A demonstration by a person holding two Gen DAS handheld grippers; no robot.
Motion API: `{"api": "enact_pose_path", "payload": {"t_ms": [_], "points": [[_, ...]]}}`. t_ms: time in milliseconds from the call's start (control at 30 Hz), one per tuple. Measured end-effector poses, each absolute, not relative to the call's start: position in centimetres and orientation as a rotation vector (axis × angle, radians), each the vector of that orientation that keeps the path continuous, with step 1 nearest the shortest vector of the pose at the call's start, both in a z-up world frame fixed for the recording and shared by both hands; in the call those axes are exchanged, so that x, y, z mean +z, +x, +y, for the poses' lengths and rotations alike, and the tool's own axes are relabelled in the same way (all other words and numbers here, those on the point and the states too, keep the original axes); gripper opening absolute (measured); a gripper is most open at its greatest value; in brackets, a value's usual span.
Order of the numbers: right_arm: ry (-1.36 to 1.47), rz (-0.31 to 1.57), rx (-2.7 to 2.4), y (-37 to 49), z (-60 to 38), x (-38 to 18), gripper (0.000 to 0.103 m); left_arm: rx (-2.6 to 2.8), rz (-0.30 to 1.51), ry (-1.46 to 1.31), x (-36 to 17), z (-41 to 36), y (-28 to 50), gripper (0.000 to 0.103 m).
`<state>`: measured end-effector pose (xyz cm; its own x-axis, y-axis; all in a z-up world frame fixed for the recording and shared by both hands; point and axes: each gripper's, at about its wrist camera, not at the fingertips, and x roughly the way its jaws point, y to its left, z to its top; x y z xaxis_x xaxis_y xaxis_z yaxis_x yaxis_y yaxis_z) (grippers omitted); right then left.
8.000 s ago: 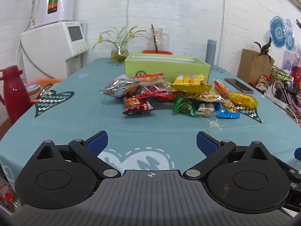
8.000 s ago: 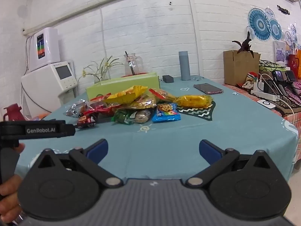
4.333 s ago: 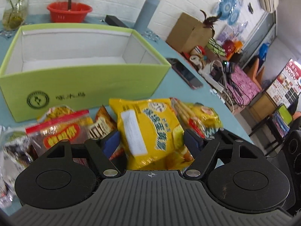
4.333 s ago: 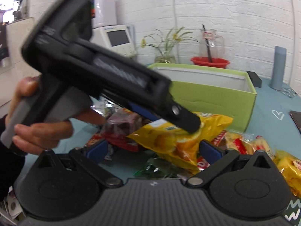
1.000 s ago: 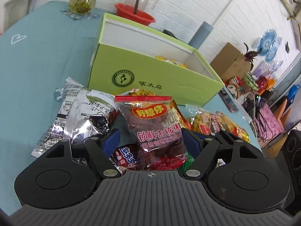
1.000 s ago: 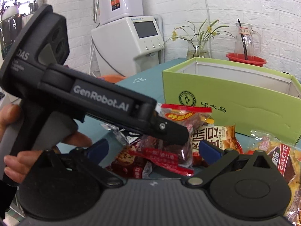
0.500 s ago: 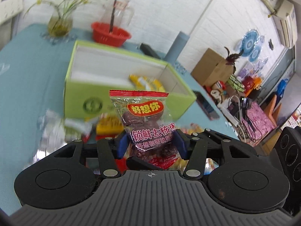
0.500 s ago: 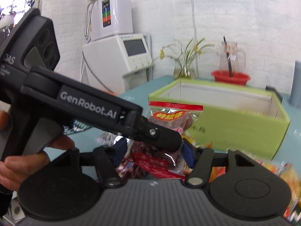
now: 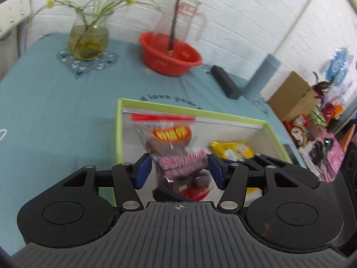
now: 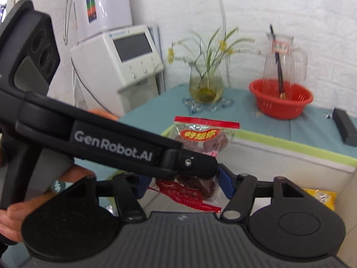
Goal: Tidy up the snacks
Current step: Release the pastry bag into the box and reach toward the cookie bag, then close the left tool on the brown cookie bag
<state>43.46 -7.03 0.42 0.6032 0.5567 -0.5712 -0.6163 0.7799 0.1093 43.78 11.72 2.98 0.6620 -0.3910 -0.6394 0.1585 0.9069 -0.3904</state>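
Both my jaws are about half open and have just been opening; the date packet [image 9: 171,147] hangs between them, above the green box [image 9: 119,134], near its left wall. The left gripper [image 9: 179,172] may be pressing it, I cannot tell; the right gripper [image 10: 185,183] is clear of it. Risk: an uneven release swings the packet against that wall and spills it onto the table [image 9: 55,111].

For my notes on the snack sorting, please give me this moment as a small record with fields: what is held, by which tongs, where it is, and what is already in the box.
held item: red date snack bag
left tongs: shut on the bag, gripping its lower part
right tongs: the bag lies between them; contact unclear
bag position: in the air over the green box
already in box: yellow snack bag
behind box: red basin, flower vase
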Motion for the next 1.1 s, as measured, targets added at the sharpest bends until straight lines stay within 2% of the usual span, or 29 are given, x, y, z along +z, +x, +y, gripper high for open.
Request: {"api": "enact_pose_path", "payload": {"t_ms": [33,67,100,167,200,300,333,400,500,567,700,833,933,967,1000,1033,1067,1100], "points": [[-0.107,0.623,0.677,43.4,-7.0,0.4,0.075,-0.313,0.773,-0.301,3.3,11.9,43.5,0.043],[-0.111,0.601,0.679,42.9,-7.3,0.9,0.075,-0.305,0.745,-0.287,3.8,12.2,43.0,0.055],[-0.119,0.569,0.679,42.2,-7.9,1.4,0.077,-0.289,0.693,-0.266,4.8,12.5,42.0,0.06],[-0.136,0.495,0.668,40.3,-9.0,2.9,0.089,-0.262,0.585,-0.222,6.9,12.8,39.6,0.074],[-0.142,0.451,0.668,38.9,-9.8,3.6,0.096,-0.259,0.538,-0.209,8.0,13.0,38.2,0.076],[-0.131,0.391,0.689,34.8,-11.7,4.5,0.097,-0.277,0.449,-0.203,9.9,13.4,34.0,0.08],[-0.12,0.386,0.699,33.4,-12.3,4.4,0.099,-0.28,0.432,-0.204,10.0,13.4,32.6,0.084],[-0.099,0.399,0.718,30.6,-13.0,3.5,0.101,-0.283,0.43,-0.203,9.2,13.4,29.9,0.086],[-0.065,0.465,0.751,26.6,-13.0,1.2,0.101,-0.233,0.471,-0.194,6.8,13.1,25.9,0.081],[-0.012,0.54,0.755,24.0,-12.5,-0.3,0.101,-0.174,0.517,-0.179,4.6,13.2,22.6,0.074],[-0.061,0.608,0.788,20.6,-10.1,-2.7,0.101,-0.162,0.68,-0.253,0.3,13.9,17.9,0.071],[-0.072,0.664,0.825,21.3,-7.7,-4.5,0.101,-0.252,0.781,-0.351,-2.2,14.1,17.9,0.07],[-0.135,0.682,0.813,22.1,-6.0,-5.3,0.101,-0.332,0.833,-0.407,-3.4,14.0,19.9,0.063],[-0.138,0.693,0.815,22.2,-5.6,-5.5,0.101,-0.357,0.853,-0.425,-3.9,13.9,20.5,0.052],[-0.139,0.708,0.823,22.1,-5.3,-5.7,0.101,-0.366,0.857,-0.445,-4.1,13.9,20.8,0.049],[-0.144,0.704,0.827,21.9,-5.0,-5.7,0.102,-0.383,0.859,-0.449,-4.1,13.7,21.1,0.036],[-0.158,0.692,0.826,21.4,-4.8,-5.7,0.102,-0.382,0.868,-0.437,-4.0,13.4,21.2,0.03],[-0.177,0.681,0.819,20.8,-4.8,-5.6,0.102,-0.378,0.867,-0.423,-4.0,13.3,20.9,0.028]]}}
